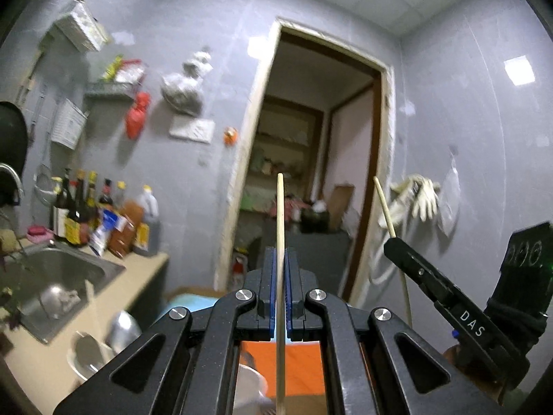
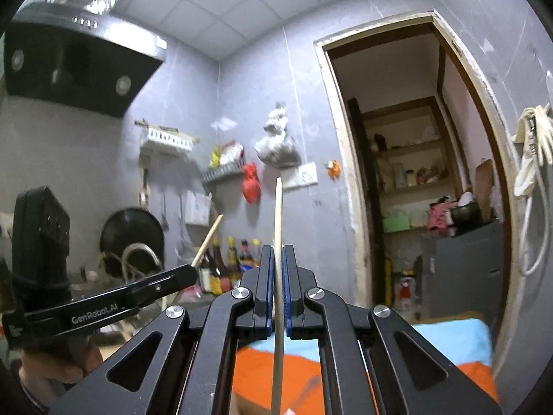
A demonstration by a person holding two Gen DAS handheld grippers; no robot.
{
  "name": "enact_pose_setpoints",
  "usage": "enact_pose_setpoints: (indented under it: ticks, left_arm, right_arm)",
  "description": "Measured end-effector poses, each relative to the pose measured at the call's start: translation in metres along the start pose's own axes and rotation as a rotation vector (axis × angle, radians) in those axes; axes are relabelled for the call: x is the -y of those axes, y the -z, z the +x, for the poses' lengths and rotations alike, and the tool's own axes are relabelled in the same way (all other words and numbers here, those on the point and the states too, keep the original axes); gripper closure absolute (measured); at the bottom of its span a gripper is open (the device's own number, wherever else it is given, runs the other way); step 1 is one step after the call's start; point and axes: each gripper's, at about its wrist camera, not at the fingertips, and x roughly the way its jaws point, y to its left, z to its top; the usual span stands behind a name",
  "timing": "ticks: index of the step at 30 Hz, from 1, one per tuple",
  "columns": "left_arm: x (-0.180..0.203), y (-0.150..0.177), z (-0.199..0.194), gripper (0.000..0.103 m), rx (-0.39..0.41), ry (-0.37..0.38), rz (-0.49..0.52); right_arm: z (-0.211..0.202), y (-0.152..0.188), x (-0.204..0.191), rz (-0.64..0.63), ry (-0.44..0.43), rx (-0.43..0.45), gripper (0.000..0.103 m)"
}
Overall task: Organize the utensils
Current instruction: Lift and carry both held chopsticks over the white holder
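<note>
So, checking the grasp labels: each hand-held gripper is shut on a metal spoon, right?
Not spoons. The left hand-held gripper is shut on a wooden chopstick, shown in the left wrist view, and the right hand-held gripper on another chopstick.

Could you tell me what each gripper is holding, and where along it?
Each holds one wooden chopstick partway along its shaft: the left gripper clamps one chopstick, the right gripper the other chopstick.

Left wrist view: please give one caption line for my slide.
Left tool shut on a chopstick pointing up; right tool holds another chopstick beside it, facing a kitchen doorway.
</note>
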Motion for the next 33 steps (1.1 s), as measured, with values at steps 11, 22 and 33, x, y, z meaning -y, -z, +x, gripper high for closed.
enact_pose_setpoints:
  ticks: [11,22,33]
  left_arm:
    - [-0.120,-0.020,-0.026,0.101,0.192,-0.061,-0.163]
    - [-0.163,0.013,-0.030,0.101,0.264,-0.129,-0.267]
    - [-0.152,0.030,-0.030,0.101,0.296,-0.227,-0.219]
  right_arm:
    - [0.060,0.014,-0.010,0.270,-0.084,0.099,0.100]
    - [0.073,0.047,-0.016,0.286,0.029,0.119,0.100]
    - [0.083,0.063,-0.020,0.234,0.065,0.102,0.100]
